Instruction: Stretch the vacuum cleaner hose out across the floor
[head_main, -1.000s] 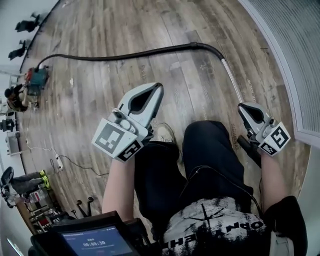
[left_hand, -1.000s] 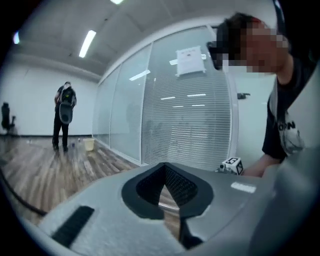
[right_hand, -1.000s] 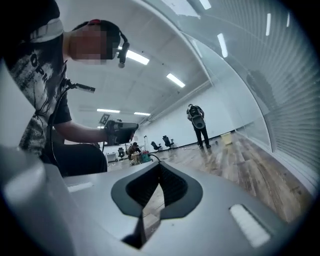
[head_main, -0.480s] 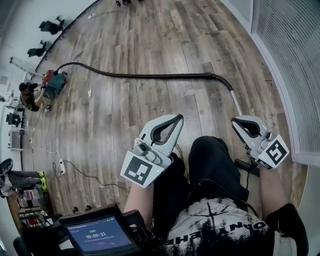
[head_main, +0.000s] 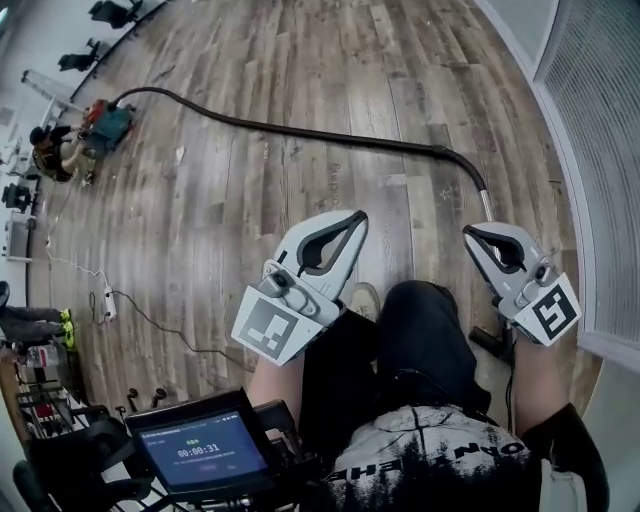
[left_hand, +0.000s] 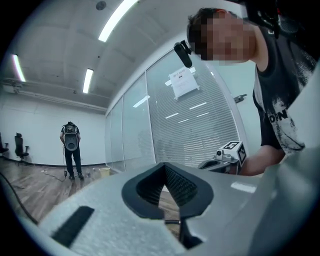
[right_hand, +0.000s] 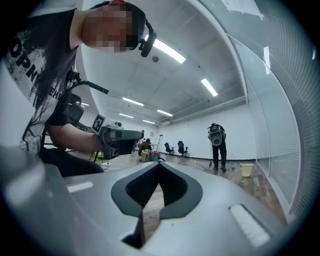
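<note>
The black vacuum hose (head_main: 300, 132) lies in a long shallow line across the wooden floor. It runs from the red and teal vacuum cleaner (head_main: 105, 125) at the far left to a bend at the right. From the bend a metal wand (head_main: 485, 200) comes toward me and passes behind my right gripper (head_main: 468, 232); its dark handle end (head_main: 492, 342) shows by my right leg. The right gripper is shut and holds nothing. My left gripper (head_main: 355, 217) hovers above my knees, also shut and empty. In both gripper views the jaws meet with nothing between them.
A glass wall with blinds (head_main: 600, 150) runs along the right. A person (head_main: 50, 155) crouches by the vacuum cleaner. A power strip with its cable (head_main: 108, 300) lies at the left, office chairs (head_main: 110, 12) stand far off, and a tablet (head_main: 200, 450) sits at my waist. Another person (right_hand: 217, 142) and a bucket (right_hand: 246, 170) stand farther down the room.
My left gripper has moved from beside my left knee toward the middle. The hose looks less bowed and the view has shifted. Both grippers stay shut.
</note>
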